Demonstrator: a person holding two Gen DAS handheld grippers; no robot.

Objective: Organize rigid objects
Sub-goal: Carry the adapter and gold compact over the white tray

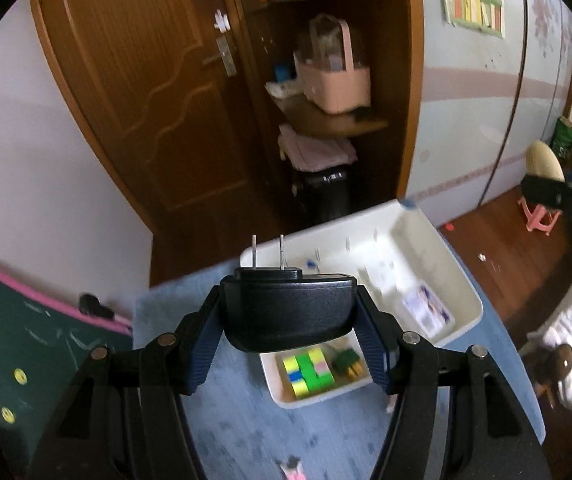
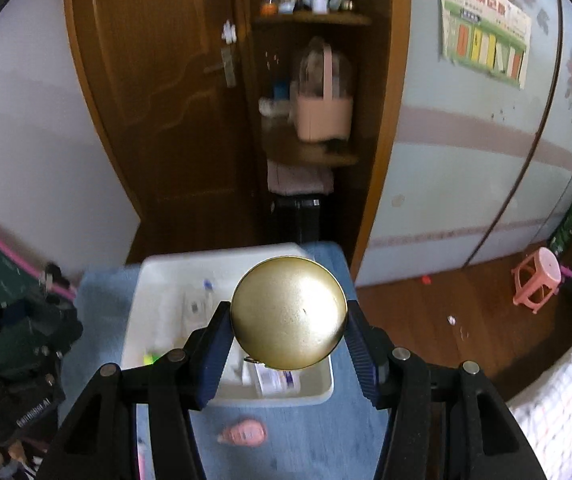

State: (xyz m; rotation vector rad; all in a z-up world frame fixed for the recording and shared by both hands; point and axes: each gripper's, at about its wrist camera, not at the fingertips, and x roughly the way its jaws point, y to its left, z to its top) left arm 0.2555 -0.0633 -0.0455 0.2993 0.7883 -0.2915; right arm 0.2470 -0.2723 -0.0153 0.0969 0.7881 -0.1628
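Both sets of jaws are partly closed, each clamped on something: the left gripper (image 1: 290,320) pinches a black power adapter (image 1: 289,312) by its sides, its two metal prongs pointing up and away from the camera, and the right gripper (image 2: 289,326) squeezes a round gold lid (image 2: 289,313) between its blue ribbed pads (image 2: 213,360), the disc's flat face turned to the camera.

Below both lies a blue tablecloth (image 1: 237,420) covering the table. On it sits a large white bin (image 1: 438,264), just beyond and under the held adapter; in the right wrist view the same bin (image 2: 157,280) is directly beneath the gold lid. Inside it lie a small white printed box (image 1: 426,310) and some blurred bits I cannot make out.

A smaller white tray (image 1: 281,396) stands just beside the bin, on the near side, holding yellow, green and blue blocks (image 1: 308,372) and a dark green piece (image 1: 348,362) (both partly hidden by the left gripper's fingers).

A small pink toy (image 2: 242,434) lies on the cloth, near the bin's front wall but apart from it.
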